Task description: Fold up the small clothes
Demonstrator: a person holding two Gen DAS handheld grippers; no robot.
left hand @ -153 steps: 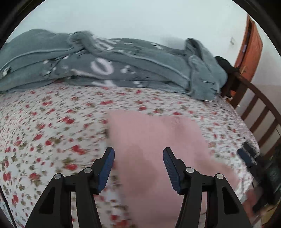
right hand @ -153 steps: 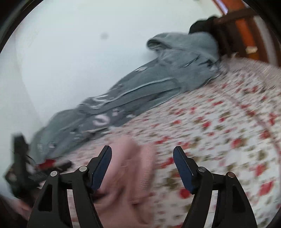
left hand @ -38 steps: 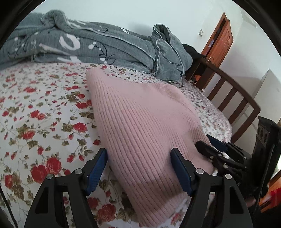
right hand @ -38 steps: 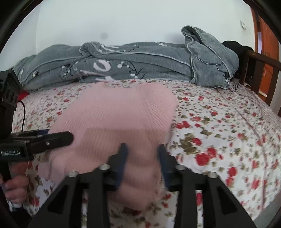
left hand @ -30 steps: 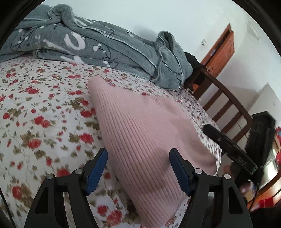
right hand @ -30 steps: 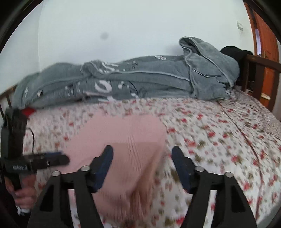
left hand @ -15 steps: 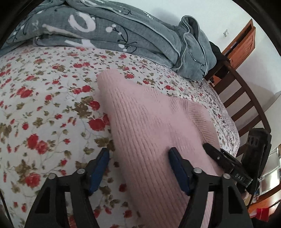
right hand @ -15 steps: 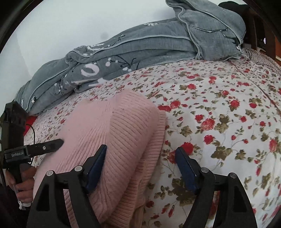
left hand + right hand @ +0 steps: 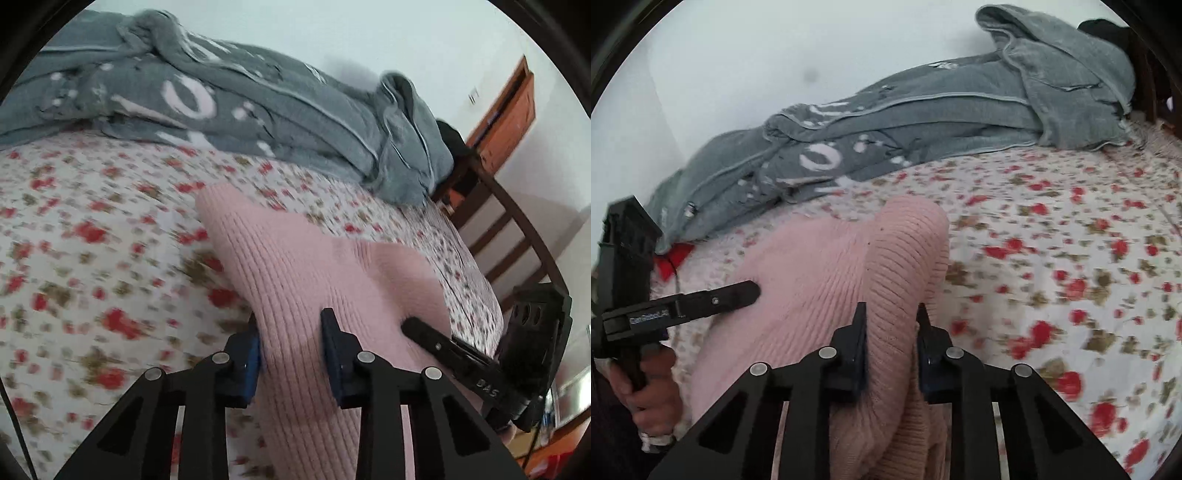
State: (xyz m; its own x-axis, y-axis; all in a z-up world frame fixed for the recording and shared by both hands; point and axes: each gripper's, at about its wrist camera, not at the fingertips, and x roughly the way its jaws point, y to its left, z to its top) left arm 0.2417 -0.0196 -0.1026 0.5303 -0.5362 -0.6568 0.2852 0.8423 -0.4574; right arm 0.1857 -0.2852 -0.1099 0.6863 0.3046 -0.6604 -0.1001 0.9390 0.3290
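On floral sheet (image 9: 92, 258); ribbed pink sweater (image 9: 295, 273)

Home bedroom: bed w/ red-floral sheet (image 9: 92, 258) spreads ahead of the tools, rumpled grey blanket (image 9: 258, 118) heaped at its far side vs plain white wall (image 9: 738, 55). Dark wooden slatted bed rail (image 9: 517, 229) and orange-brown wooden door (image 9: 513, 110) off to the right.

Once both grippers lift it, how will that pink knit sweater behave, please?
Probably floppy: the pink knit sweater already bunches between the closing left gripper and right gripper. Its thick ribbing suggests little slipping. The unheld middle would likely sag.
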